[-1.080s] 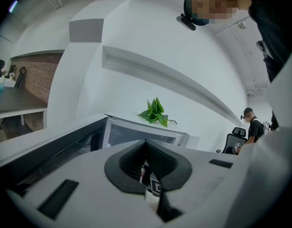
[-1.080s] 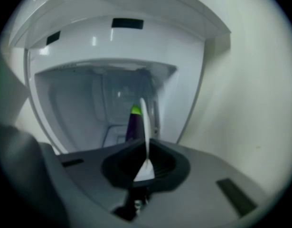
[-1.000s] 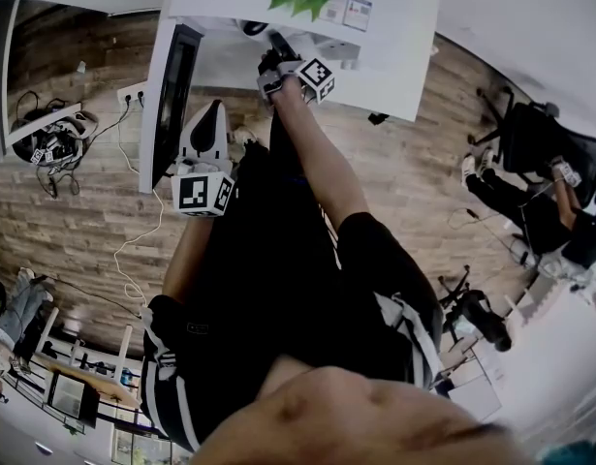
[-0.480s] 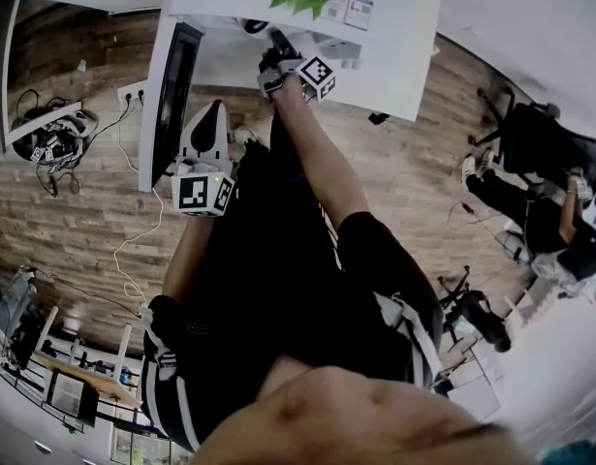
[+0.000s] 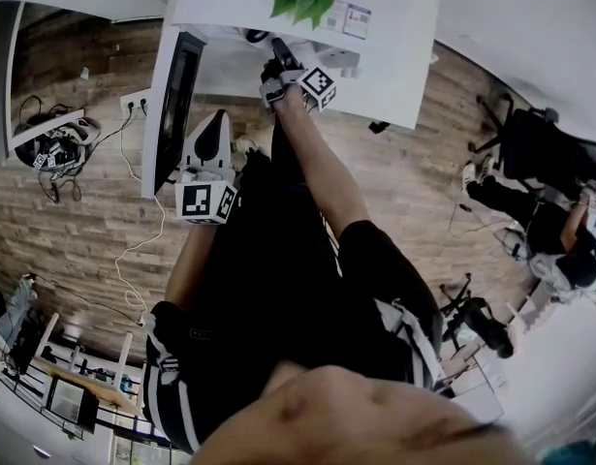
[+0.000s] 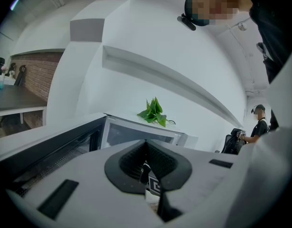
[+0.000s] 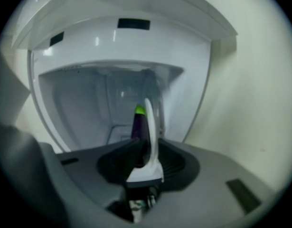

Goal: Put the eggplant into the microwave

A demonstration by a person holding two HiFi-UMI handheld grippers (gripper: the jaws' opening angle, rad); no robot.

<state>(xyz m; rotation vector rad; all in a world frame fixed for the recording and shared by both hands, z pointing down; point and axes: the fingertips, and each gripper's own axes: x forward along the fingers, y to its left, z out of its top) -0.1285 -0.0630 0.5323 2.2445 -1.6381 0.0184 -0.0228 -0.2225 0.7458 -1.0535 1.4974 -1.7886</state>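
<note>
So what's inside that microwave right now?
The purple eggplant, between the right hand-held gripper's jaws, which have just been opening. The gripper's body covers the microwave floor beneath, so whether it rests there is unseen.

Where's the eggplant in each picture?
Head view: not in it.
Left gripper view: not in it.
Right gripper view: the eggplant is in the middle, between the jaws of the right claw, which have just been opening. The microwave is behind it.
Shared landmark: the microwave, with its open door upper left in the head view, and centre in the left gripper view.
</note>
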